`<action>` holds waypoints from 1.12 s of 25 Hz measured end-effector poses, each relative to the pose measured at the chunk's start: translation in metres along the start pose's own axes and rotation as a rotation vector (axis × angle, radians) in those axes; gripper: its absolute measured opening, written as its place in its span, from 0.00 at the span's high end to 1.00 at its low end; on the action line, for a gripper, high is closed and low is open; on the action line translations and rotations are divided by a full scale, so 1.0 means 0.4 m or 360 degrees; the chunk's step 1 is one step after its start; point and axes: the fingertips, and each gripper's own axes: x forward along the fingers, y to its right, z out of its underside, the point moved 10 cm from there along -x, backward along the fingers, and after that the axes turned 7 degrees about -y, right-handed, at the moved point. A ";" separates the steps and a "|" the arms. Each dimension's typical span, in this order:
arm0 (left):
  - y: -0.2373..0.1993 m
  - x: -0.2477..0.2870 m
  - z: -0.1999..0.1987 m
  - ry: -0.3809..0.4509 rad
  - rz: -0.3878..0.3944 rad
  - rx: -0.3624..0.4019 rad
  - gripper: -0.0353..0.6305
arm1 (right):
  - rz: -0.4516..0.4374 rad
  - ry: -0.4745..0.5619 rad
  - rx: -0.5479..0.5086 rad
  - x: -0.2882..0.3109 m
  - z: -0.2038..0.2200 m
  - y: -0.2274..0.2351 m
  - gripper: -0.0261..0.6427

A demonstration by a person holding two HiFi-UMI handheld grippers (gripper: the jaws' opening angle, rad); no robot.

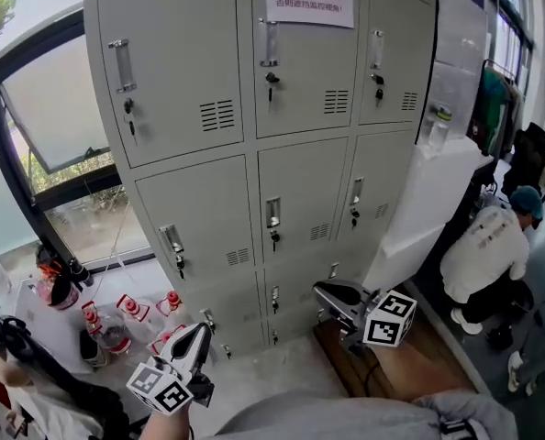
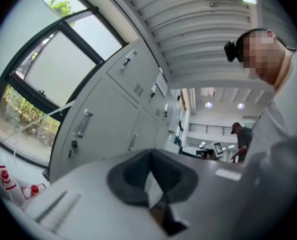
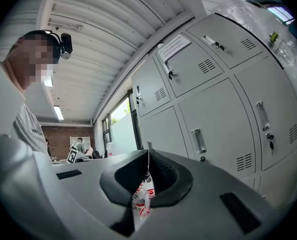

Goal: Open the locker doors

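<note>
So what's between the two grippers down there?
Just bare grey floor between the left gripper and the right gripper, with nothing lying on it. The head view shows it.

Grey locker doors (image 1: pixel 199 218) shut (vented).

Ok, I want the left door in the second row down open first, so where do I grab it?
Grip the upright metal handle near the left edge of that door, just above the key. It is a narrow vertical bar, so come straight at the front with the jaws spread sideways across it. The left gripper is nearest, but its jaws are shut now.
</note>
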 end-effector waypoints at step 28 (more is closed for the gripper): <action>0.065 0.417 -0.672 0.0420 -0.0133 0.0529 0.94 | 0.0101 0.0248 -0.0758 0.330 -0.911 0.168 0.77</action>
